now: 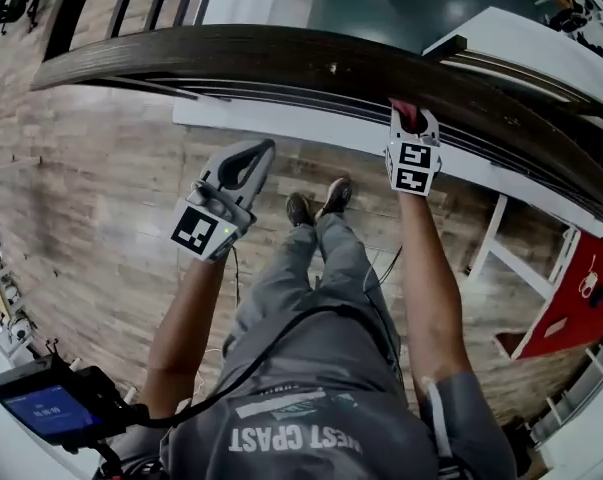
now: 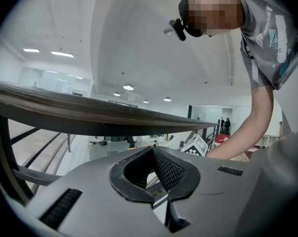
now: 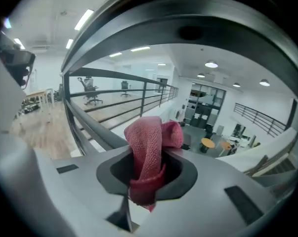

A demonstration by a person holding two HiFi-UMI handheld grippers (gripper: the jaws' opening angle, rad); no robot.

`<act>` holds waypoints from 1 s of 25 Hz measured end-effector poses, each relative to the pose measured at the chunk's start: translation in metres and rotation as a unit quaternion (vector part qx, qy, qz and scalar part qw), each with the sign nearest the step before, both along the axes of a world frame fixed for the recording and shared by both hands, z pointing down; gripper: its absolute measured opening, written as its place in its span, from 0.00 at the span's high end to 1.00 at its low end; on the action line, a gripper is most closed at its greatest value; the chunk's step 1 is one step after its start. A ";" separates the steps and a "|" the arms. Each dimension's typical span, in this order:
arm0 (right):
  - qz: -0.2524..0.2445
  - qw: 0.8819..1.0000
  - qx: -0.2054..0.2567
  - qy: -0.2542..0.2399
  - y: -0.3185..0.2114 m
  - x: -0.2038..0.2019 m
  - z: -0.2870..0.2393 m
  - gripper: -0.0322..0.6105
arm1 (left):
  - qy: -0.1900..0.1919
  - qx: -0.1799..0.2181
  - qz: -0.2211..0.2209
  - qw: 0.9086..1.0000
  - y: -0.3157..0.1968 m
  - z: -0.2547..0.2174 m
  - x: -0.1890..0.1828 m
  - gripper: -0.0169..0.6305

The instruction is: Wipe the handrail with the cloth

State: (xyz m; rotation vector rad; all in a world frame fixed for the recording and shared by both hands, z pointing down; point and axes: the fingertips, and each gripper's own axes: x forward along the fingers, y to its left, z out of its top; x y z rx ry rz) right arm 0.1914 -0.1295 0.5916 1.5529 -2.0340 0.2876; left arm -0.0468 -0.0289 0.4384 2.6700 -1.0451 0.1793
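While your right claw (image 1: 411, 118) pinches the red cloth (image 3: 148, 149) by the handrail (image 1: 261, 56) at one o'clock, press it flat and slide steadily; your left claw (image 1: 243, 164), eleven o'clock, sits closed, empty.

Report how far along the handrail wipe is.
Done: the red cloth is clamped in the right gripper. In hand: it is held at the near edge of the dark handrail; contact isn't clear. Left: wiping along the rail, where no wiped stretch is distinguishable. The left gripper hangs shut and empty below.
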 end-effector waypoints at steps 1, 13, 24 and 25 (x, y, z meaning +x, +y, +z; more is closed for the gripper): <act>0.028 1.000 0.004 0.010 0.008 0.040 0.001 0.85 | 0.002 0.000 -0.001 1.000 0.005 0.001 0.002 0.97; 0.009 1.000 0.003 0.002 0.034 0.181 -0.008 0.85 | -0.026 0.020 0.034 0.999 0.034 -0.001 0.150 0.97; 0.343 0.938 0.015 0.051 0.148 0.728 0.006 0.85 | -0.040 0.005 0.087 0.995 0.051 -0.004 0.425 0.97; 0.343 0.937 0.014 0.060 0.151 0.740 0.001 0.85 | -0.040 0.002 0.092 0.995 0.054 -0.001 0.445 0.97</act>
